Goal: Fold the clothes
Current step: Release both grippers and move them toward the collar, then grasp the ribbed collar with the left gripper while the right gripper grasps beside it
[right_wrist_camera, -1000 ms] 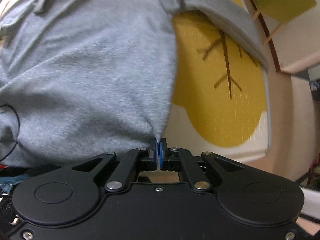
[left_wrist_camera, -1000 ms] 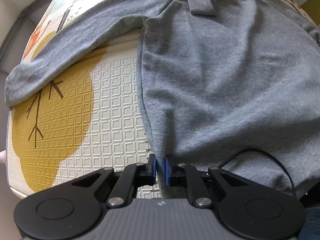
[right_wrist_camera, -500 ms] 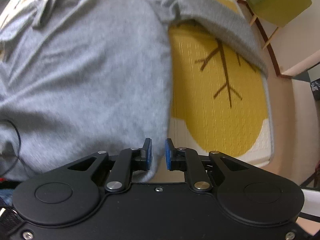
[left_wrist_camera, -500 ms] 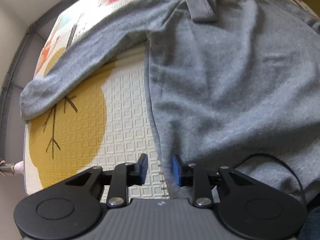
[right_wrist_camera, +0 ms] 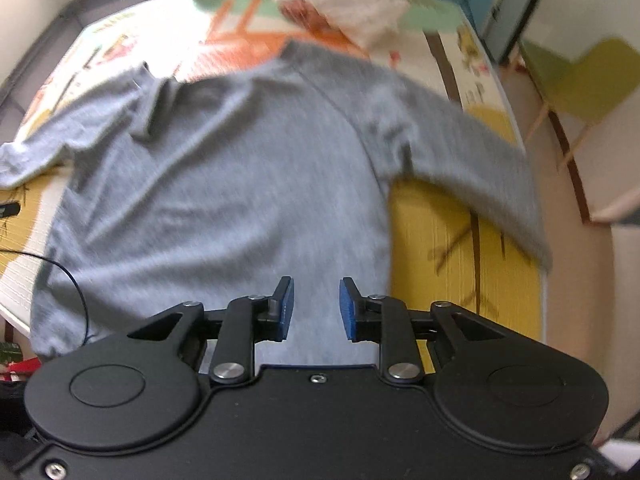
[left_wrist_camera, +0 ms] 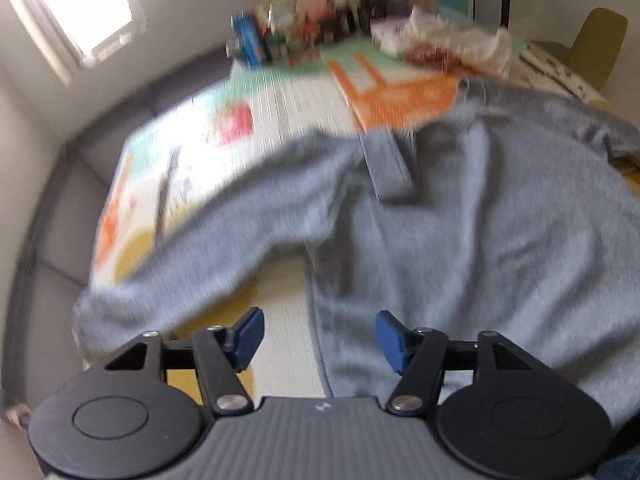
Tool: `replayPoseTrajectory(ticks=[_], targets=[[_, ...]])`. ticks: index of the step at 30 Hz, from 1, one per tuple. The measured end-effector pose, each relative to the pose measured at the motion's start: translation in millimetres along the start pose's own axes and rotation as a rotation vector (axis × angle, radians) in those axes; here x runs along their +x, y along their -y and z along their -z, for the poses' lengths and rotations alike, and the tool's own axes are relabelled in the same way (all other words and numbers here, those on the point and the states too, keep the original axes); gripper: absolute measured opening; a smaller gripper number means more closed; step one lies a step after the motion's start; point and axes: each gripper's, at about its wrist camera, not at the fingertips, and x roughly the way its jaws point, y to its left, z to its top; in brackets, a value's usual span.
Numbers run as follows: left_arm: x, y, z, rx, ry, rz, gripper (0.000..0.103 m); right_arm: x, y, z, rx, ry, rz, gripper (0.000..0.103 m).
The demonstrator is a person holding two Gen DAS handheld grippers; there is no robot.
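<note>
A grey sweatshirt (left_wrist_camera: 460, 240) lies spread flat on a patterned play mat (left_wrist_camera: 280, 104), both sleeves out to the sides. In the left wrist view my left gripper (left_wrist_camera: 318, 336) hangs open above the garment's left side seam, holding nothing. The left sleeve (left_wrist_camera: 192, 256) runs out toward the mat's left edge. In the right wrist view the sweatshirt (right_wrist_camera: 240, 192) fills the middle, and my right gripper (right_wrist_camera: 316, 308) is open over its lower right part, empty. The right sleeve (right_wrist_camera: 480, 172) reaches across a yellow patch of mat (right_wrist_camera: 440, 240). Both views are motion-blurred.
Toys and clutter (left_wrist_camera: 304, 36) crowd the far end of the mat, with a crumpled white bundle (right_wrist_camera: 344, 4) beyond the collar. A green chair (right_wrist_camera: 580, 80) stands off the mat on the right. A black cable (right_wrist_camera: 68, 280) lies over the hem at left.
Both grippers were shut on the hem's corners a second ago; they opened, let the sweatshirt drop flat, and have risen and pulled back, so the whole garment now shows.
</note>
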Motion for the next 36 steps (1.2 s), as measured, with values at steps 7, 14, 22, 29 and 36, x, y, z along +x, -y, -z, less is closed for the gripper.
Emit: replayPoseTrajectory(ticks=[7, 14, 22, 29, 36], targets=[[-15, -6, -45, 0.032, 0.092, 0.033, 0.069, -20, -23, -54, -0.092, 0.082, -0.035, 0.032], [4, 5, -79, 0.073, 0.119, 0.061, 0.072, -19, -54, -111, -0.184, 0.103, -0.099, 0.033], [31, 19, -119, 0.117, 0.144, 0.09, 0.075, 10, -102, -159, -0.27, 0.119, -0.137, 0.037], [85, 22, -123, 0.078, 0.117, 0.145, 0.079, 67, -132, -180, -0.28, 0.096, -0.194, 0.037], [132, 38, -109, 0.146, 0.134, 0.149, 0.079, 126, -155, -194, -0.293, 0.098, -0.198, 0.037]])
